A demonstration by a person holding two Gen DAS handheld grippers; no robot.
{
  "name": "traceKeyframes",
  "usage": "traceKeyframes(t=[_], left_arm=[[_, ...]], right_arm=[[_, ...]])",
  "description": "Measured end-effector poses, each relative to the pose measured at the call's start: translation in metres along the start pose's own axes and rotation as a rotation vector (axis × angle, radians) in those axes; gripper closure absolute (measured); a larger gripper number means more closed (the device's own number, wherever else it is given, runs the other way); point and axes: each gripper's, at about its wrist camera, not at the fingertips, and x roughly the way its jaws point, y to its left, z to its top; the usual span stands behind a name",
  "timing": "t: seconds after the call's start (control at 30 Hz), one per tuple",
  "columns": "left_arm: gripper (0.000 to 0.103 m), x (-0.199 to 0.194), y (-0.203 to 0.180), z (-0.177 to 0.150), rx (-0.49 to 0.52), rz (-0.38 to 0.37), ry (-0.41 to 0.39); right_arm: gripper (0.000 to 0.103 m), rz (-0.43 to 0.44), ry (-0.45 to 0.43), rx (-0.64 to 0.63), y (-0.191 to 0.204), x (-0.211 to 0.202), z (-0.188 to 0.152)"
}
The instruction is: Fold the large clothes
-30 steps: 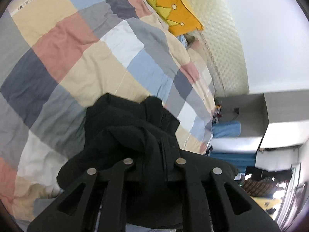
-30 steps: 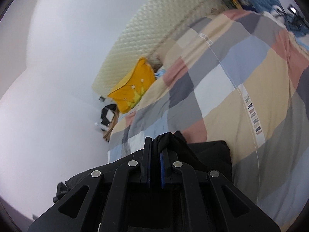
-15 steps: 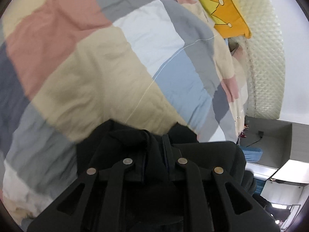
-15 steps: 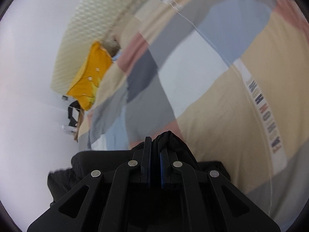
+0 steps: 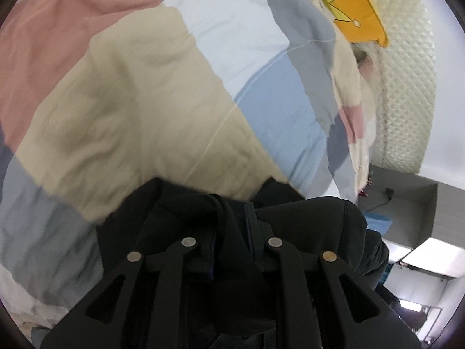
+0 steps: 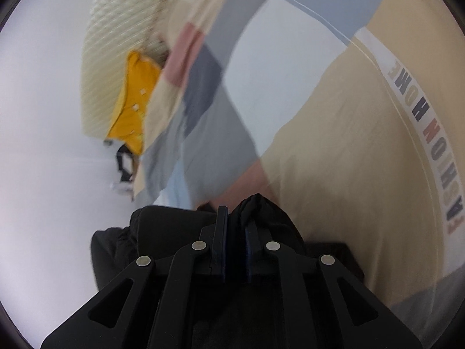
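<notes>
A black garment (image 5: 305,218) is bunched over my left gripper (image 5: 232,226), which is shut on a fold of it just above the checked bedspread (image 5: 145,110). The fabric hides most of the left fingers. In the right wrist view my right gripper (image 6: 234,232) is shut on another bunch of the same black garment (image 6: 261,212), its blue-padded fingers (image 6: 221,232) pinching the cloth close over the bedspread (image 6: 334,133).
A yellow crown-print cushion (image 5: 357,5) lies at the head of the bed against a cream quilted headboard (image 5: 407,87); it also shows in the right wrist view (image 6: 130,107). A grey shelf unit (image 5: 407,203) stands beyond the bed. White wall fills the right view's left.
Both grippers have moved down and forward toward the bedspread with the black garment still held; the bed surface now fills more of each view.
</notes>
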Motion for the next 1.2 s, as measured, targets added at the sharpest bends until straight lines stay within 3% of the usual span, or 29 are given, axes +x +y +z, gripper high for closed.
traceKeyframes(t=[0.13, 0.2, 0.23, 0.27, 0.4, 0.5, 0.63, 0.77, 0.93, 1.2], left_arm=[[0.069, -0.035, 0.013, -0.029, -0.006, -0.066, 0.010], [0.044, -0.052, 0.012, -0.041, 0.009, -0.092, 0.009], [0.022, -0.062, 0.012, -0.048, 0.021, -0.104, -0.004], [0.017, -0.078, 0.010, -0.055, 0.045, -0.101, -0.044], [0.017, -0.126, -0.010, -0.088, 0.210, -0.058, -0.147], [0.017, -0.135, -0.037, -0.125, 0.406, 0.092, -0.248], [0.017, -0.093, -0.069, -0.174, 0.643, 0.177, -0.308], [0.017, -0.020, -0.092, -0.221, 0.863, 0.261, -0.343], [0.017, 0.029, -0.099, -0.225, 0.935, 0.396, -0.454], [0.007, 0.052, -0.105, -0.194, 0.908, 0.409, -0.538]], right_arm=[[0.080, 0.021, 0.012, -0.051, 0.011, -0.038, -0.019], [0.066, 0.014, -0.001, -0.087, 0.020, -0.061, -0.029], [0.062, 0.004, -0.013, -0.102, 0.024, -0.074, -0.034], [0.053, 0.000, -0.031, -0.109, 0.028, -0.089, -0.040], [0.048, -0.063, -0.096, -0.199, 0.055, -0.137, -0.062], [0.043, -0.132, -0.140, -0.343, 0.097, -0.151, -0.095], [0.043, -0.263, -0.187, -0.609, 0.153, -0.105, -0.160], [0.036, -0.320, -0.192, -0.818, 0.173, -0.032, -0.220], [0.032, -0.403, -0.257, -0.862, 0.157, 0.032, -0.242], [0.023, -0.435, -0.284, -0.835, 0.146, 0.072, -0.209]])
